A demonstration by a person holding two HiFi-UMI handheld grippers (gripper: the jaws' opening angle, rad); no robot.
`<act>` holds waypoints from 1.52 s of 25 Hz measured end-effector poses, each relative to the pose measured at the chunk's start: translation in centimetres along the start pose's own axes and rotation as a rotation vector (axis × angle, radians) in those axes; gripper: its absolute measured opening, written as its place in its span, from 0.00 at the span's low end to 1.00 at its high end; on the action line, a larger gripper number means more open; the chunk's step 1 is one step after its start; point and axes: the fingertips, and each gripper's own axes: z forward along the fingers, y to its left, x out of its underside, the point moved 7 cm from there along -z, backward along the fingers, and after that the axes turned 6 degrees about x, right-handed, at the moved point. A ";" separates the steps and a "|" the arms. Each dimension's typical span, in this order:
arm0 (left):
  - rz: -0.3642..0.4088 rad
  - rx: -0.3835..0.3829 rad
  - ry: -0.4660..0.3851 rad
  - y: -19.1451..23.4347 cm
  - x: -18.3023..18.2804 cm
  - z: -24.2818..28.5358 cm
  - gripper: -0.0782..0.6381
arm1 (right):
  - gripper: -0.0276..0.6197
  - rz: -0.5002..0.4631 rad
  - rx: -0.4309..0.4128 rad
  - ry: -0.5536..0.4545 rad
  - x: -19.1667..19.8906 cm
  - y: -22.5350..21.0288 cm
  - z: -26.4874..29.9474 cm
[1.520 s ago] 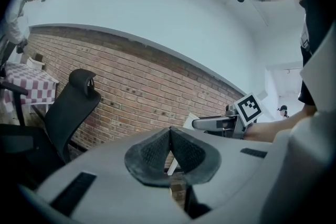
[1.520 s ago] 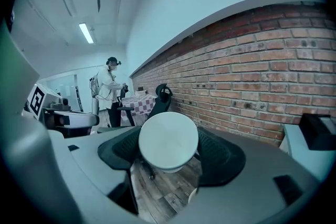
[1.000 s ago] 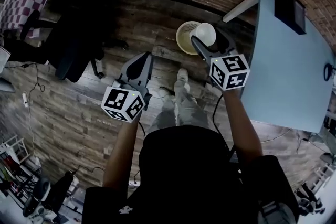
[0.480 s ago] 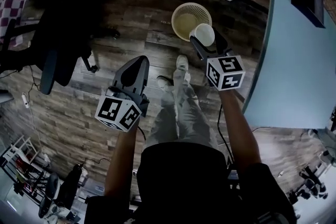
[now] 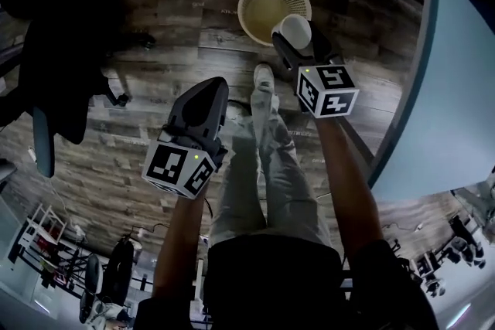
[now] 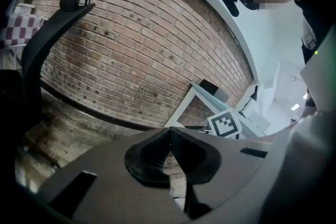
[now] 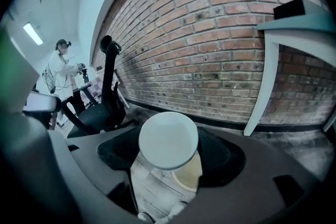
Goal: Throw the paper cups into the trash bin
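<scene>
A white paper cup [image 5: 297, 28] sits between the jaws of my right gripper [image 5: 300, 45], which is shut on it. The cup hangs at the near right rim of the round beige trash bin [image 5: 267, 5] on the wooden floor. In the right gripper view the cup's round base [image 7: 168, 139] faces the camera, with the bin [image 7: 190, 174] showing just below it. My left gripper [image 5: 213, 86] is lower and to the left, above the floor. Its jaws [image 6: 170, 136] meet along a line with nothing between them.
A light blue table [image 5: 456, 81] fills the right side, one white leg [image 7: 262, 86] near the brick wall. A black office chair [image 5: 58, 66] stands at the left. The person's legs and a shoe [image 5: 264, 78] are between the grippers, just short of the bin.
Both grippers have sunk toward the floor. The cup stays in the right gripper and has come over the bin's near rim. The left gripper stays shut and empty.
</scene>
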 end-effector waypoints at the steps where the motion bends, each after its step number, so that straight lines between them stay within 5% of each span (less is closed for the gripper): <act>1: 0.000 0.010 0.010 0.4 0.4 0.9 0.12 | 0.57 0.005 0.005 0.007 0.7 -0.4 1.0; 17: -0.040 0.026 0.112 9.5 5.2 10.2 0.12 | 0.57 -0.030 -0.012 0.161 8.7 -2.9 13.3; 38: 0.004 0.071 0.213 10.7 8.6 14.3 0.12 | 0.57 -0.175 0.029 0.348 17.9 -6.8 20.1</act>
